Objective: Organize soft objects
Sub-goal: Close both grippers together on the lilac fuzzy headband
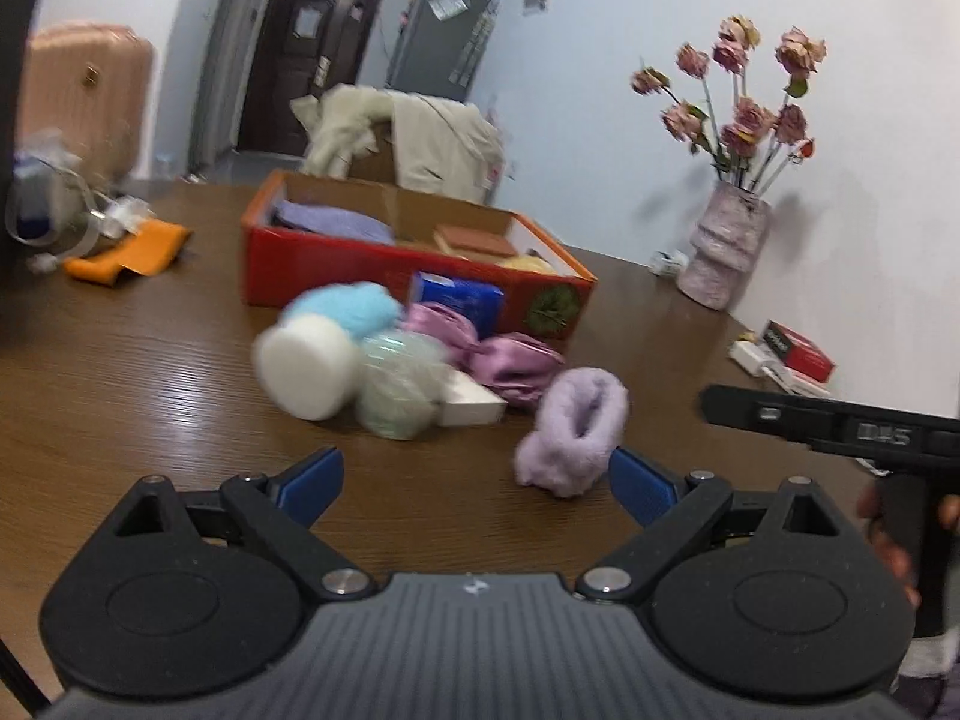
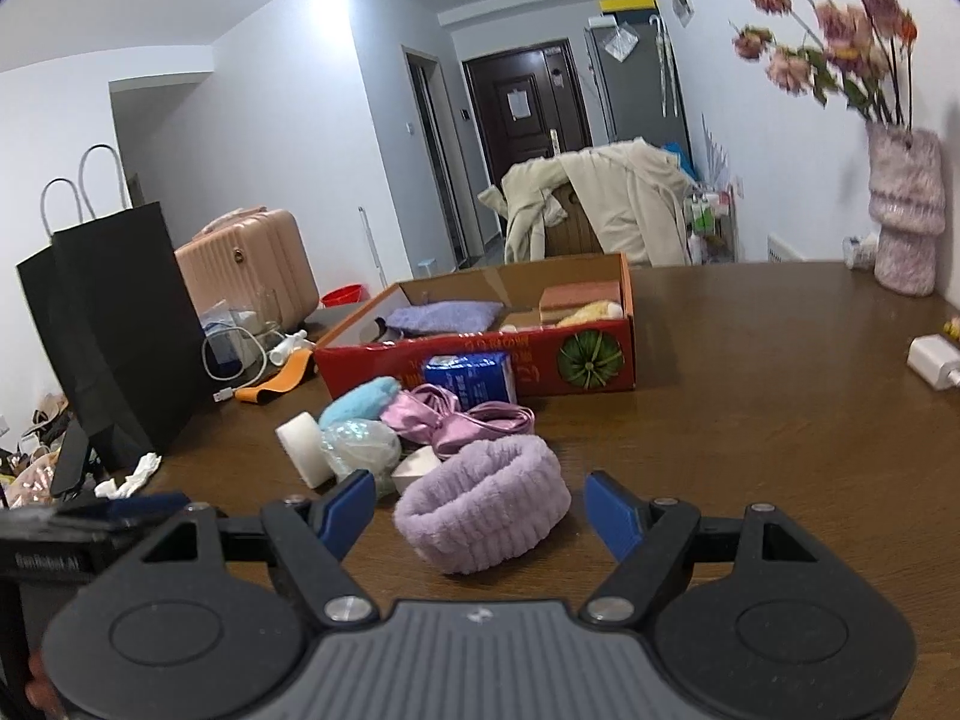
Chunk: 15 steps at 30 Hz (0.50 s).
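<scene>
Now your right tool (image 2: pixel 480 513) gapes wide around the purple headband (image 2: pixel 483 507), not touching; left tool (image 1: pixel 477 489) gapes too, empty; red box (image 2: pixel 480 360) waits behind the headband.

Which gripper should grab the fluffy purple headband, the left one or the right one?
Probably the right. The right gripper is open with the purple headband lying straight between its fingers. The left gripper is open too, but the headband sits off toward one finger.

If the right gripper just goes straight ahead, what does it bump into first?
Most likely the fluffy purple headband; it lies on the table right ahead of the open right gripper, between its blue fingers.
</scene>
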Each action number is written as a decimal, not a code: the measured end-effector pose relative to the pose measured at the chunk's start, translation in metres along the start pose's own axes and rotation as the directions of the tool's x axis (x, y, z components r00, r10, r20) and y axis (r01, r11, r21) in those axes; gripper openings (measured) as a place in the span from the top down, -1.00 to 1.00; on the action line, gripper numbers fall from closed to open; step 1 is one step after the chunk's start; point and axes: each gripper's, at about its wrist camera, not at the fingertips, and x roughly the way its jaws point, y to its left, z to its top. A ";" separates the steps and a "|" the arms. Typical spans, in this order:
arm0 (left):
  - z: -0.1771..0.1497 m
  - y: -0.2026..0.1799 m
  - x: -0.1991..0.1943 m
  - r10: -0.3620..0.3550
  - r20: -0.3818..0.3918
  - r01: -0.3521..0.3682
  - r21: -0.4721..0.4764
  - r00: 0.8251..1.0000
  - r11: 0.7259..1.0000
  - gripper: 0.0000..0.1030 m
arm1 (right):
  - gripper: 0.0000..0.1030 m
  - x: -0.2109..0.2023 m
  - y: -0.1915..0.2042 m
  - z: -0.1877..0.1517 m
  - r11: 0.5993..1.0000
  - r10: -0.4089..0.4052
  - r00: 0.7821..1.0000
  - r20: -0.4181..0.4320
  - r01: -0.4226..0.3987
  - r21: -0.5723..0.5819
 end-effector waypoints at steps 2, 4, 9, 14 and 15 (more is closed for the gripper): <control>0.002 -0.004 0.017 -0.040 -0.021 0.039 -0.019 0.999 0.999 -0.86 | -0.46 0.013 -0.007 0.004 1.000 0.000 1.000 -0.017 0.000 0.006; 0.007 -0.007 0.035 -0.060 -0.042 0.057 -0.058 0.997 0.997 -0.71 | -0.39 0.028 -0.015 0.010 1.000 0.009 1.000 -0.030 -0.008 0.017; 0.017 -0.013 0.072 -0.074 -0.056 0.066 -0.128 0.996 0.990 0.10 | -0.13 0.062 -0.029 0.025 0.999 0.027 0.999 -0.047 -0.026 0.029; 0.011 -0.034 0.089 -0.104 -0.098 0.101 -0.035 0.990 0.994 0.54 | 0.00 0.090 -0.035 0.039 0.999 0.051 0.997 -0.060 -0.050 0.015; 0.008 -0.040 0.090 -0.106 -0.103 0.106 -0.006 0.989 0.994 0.54 | 0.05 0.093 -0.035 0.039 0.998 0.055 0.996 -0.065 -0.054 0.012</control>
